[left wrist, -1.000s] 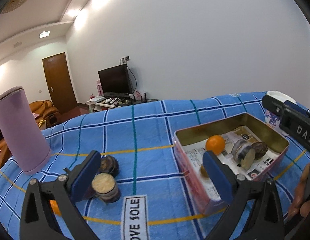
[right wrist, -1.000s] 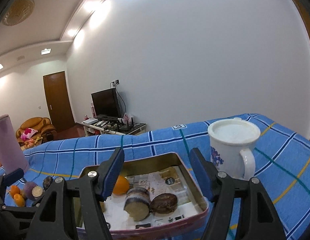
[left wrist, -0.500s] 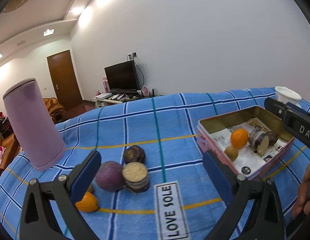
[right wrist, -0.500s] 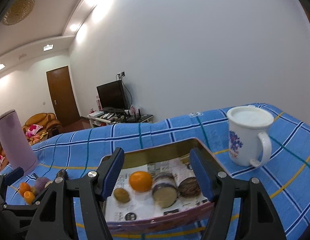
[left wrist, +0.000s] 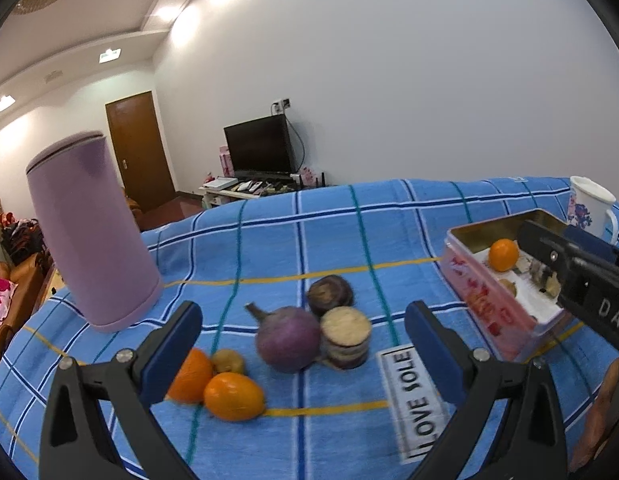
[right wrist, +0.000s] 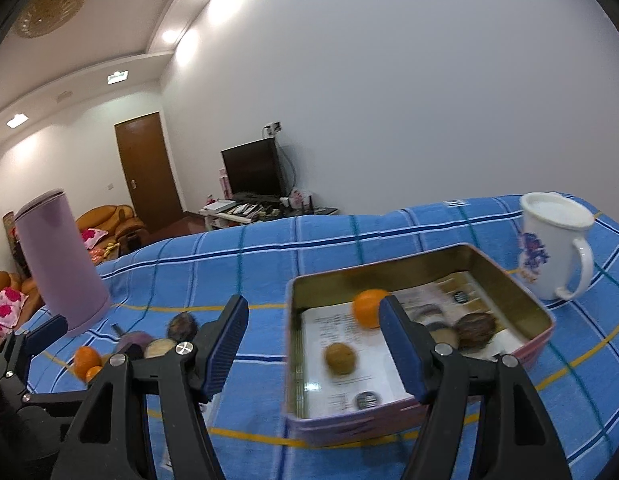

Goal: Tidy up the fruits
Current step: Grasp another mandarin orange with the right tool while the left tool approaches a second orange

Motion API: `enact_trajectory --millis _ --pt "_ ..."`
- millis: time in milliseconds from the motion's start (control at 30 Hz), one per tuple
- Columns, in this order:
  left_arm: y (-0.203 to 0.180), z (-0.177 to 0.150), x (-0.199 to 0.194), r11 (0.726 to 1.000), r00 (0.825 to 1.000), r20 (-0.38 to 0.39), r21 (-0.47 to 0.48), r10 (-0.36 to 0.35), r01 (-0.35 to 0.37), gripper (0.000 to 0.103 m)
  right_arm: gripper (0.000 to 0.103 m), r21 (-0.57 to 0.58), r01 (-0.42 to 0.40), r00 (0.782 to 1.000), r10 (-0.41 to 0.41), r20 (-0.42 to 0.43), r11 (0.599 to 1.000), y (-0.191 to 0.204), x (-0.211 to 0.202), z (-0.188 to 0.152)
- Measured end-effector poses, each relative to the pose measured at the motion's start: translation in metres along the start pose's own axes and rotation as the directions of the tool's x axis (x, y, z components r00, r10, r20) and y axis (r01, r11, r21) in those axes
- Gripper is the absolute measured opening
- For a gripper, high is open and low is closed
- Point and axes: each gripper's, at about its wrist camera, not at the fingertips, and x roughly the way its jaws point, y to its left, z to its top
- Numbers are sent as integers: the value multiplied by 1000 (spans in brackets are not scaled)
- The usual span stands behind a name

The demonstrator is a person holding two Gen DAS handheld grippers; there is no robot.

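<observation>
purple fruit (left wrist: 288, 338) lies between left gripper's (left wrist: 303, 340) spread jaws.

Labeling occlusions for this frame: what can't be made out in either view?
- Left wrist view: far half of the tin, hidden by the right tongs.
- Left wrist view: one orange, partly behind a pad of the left tongs.
- Right wrist view: the sliced piece in the tin, blurred and partly behind a pad.

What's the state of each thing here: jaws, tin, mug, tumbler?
left gripper: jaws open, nothing between them
right gripper: jaws open, empty
tin: lid off, paper-lined, fruit inside
mug: upright, white lid on
purple tumbler: upright, closed
loose fruit: on the cloth, outside the tin
</observation>
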Motion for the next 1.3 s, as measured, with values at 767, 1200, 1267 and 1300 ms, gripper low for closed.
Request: enact_trajectory --millis 767,1200,1267,1300 --pt "172 -16 48 964 974 -200 -221 105 -149 103 69 -116 -295 928 256 -272 948 116 31 -32" --pt "194 -15 45 958 978 -199 -261 66 -118 103 54 -194 -432 820 295 -490 881 194 69 -56" --pt "189 -13 43 964 981 -189 -253 39 -87 103 54 -176 -447 806 310 -504 877 196 74 -56" --pt "186 -13 43 967 982 -185 -246 22 -68 103 52 -170 -452 800 314 -512 876 197 75 -56"
